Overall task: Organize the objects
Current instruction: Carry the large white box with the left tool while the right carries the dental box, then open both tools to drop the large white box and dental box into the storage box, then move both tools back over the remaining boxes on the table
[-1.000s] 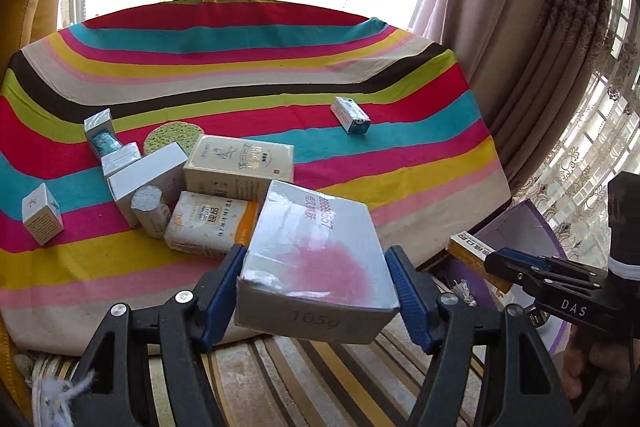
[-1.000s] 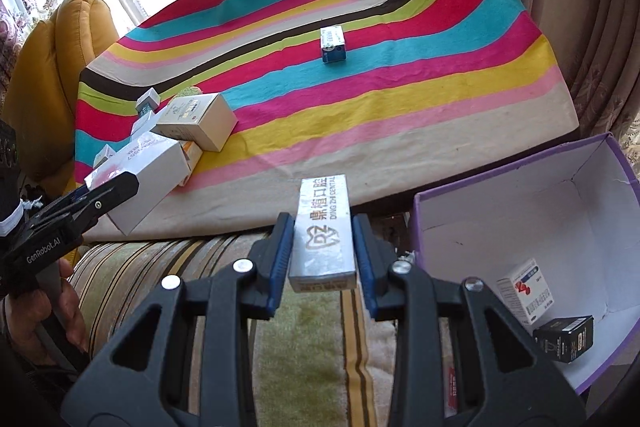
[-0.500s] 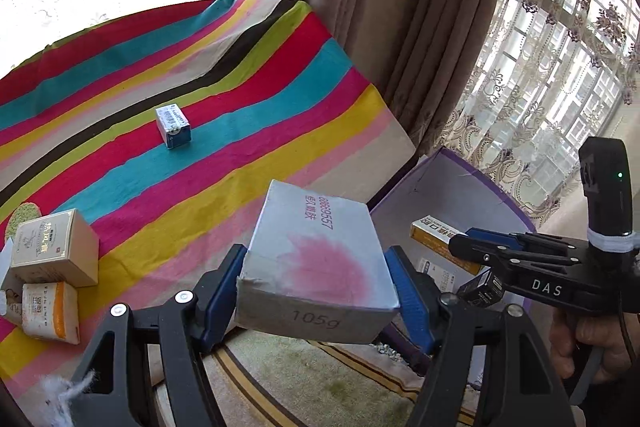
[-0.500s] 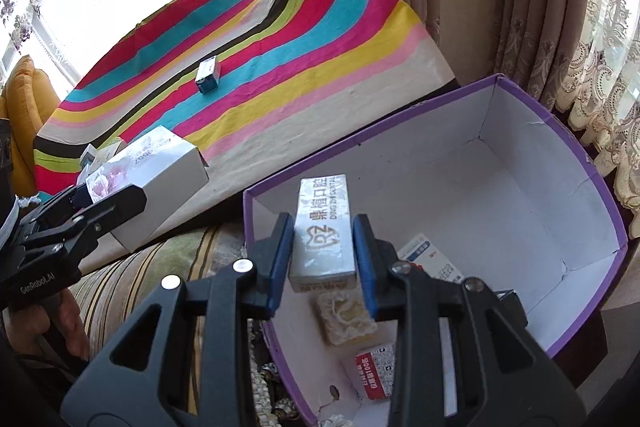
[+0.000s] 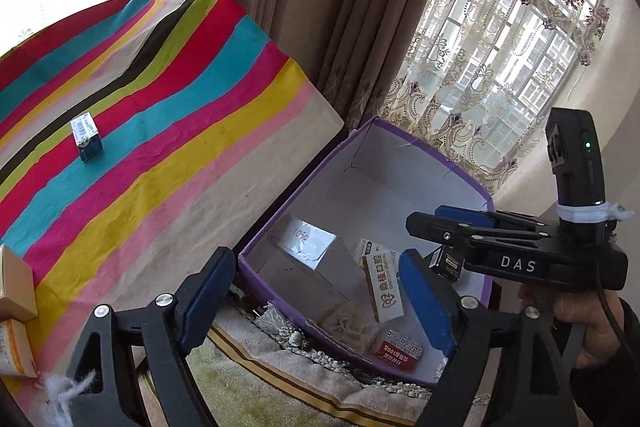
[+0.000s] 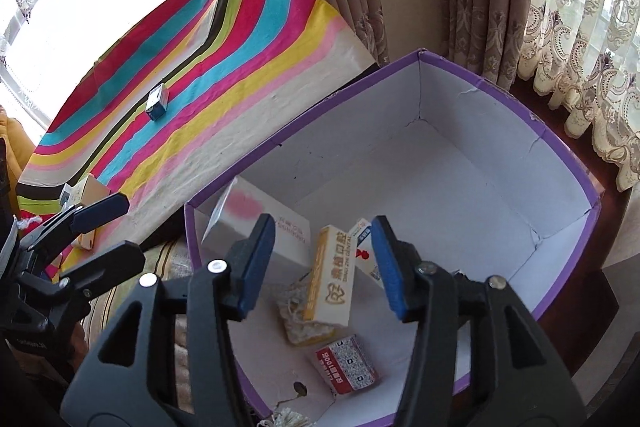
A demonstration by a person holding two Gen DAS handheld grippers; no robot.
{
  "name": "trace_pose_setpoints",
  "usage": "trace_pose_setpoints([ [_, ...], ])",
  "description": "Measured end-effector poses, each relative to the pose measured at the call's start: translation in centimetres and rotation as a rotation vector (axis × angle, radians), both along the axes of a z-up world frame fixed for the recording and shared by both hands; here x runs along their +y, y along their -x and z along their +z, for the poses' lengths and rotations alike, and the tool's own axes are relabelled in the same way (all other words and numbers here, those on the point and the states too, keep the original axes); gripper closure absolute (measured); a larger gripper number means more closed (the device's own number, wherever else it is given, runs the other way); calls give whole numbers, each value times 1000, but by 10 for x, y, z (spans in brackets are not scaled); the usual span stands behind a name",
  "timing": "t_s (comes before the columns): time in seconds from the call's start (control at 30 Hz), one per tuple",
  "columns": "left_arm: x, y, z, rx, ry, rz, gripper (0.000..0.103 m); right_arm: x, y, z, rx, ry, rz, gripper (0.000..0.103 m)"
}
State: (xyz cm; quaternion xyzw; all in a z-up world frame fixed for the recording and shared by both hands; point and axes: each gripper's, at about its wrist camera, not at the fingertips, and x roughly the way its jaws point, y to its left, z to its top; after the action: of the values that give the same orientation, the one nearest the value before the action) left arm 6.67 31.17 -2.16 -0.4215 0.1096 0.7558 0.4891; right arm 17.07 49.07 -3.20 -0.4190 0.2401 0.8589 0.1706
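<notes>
A purple storage box (image 5: 360,143) (image 6: 480,75) with a white inside stands beside the striped table. In it lie a large white box with a pink mark (image 5: 308,247) (image 6: 256,215), a narrow yellow-edged toothpaste box (image 5: 384,287) (image 6: 332,279), a small red box (image 5: 398,347) (image 6: 348,363) and other small items. My left gripper (image 5: 320,299) is open and empty over the box's near left corner. My right gripper (image 6: 324,263) is open and empty above the box; it also shows in the left wrist view (image 5: 460,227).
The striped tablecloth (image 5: 160,131) (image 6: 240,67) holds a small blue box (image 5: 86,133) (image 6: 157,103) and several cartons at its left end (image 5: 14,283) (image 6: 86,195). Curtains (image 5: 340,7) hang behind the box. A striped cushion (image 5: 280,367) lies below.
Both grippers have opened. The large white box has dropped from my left gripper and the toothpaste box from my right gripper into the purple box. Both views have swung further right.
</notes>
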Motion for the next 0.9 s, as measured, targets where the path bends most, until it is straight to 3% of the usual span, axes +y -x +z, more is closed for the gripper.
trace_pose_setpoints([
  [0.2,-48,22,10,76,0,168,18,-25,18,19,52,-22,68,39],
  [0.37,-99,32,16,188,10,260,18,-61,37,37,88,-56,154,39],
  [0.8,-248,64,15,106,-45,536,18,-162,84,51,94,-85,351,36],
  [0.9,-280,69,12,113,-29,612,18,-187,97,51,89,-95,399,36],
])
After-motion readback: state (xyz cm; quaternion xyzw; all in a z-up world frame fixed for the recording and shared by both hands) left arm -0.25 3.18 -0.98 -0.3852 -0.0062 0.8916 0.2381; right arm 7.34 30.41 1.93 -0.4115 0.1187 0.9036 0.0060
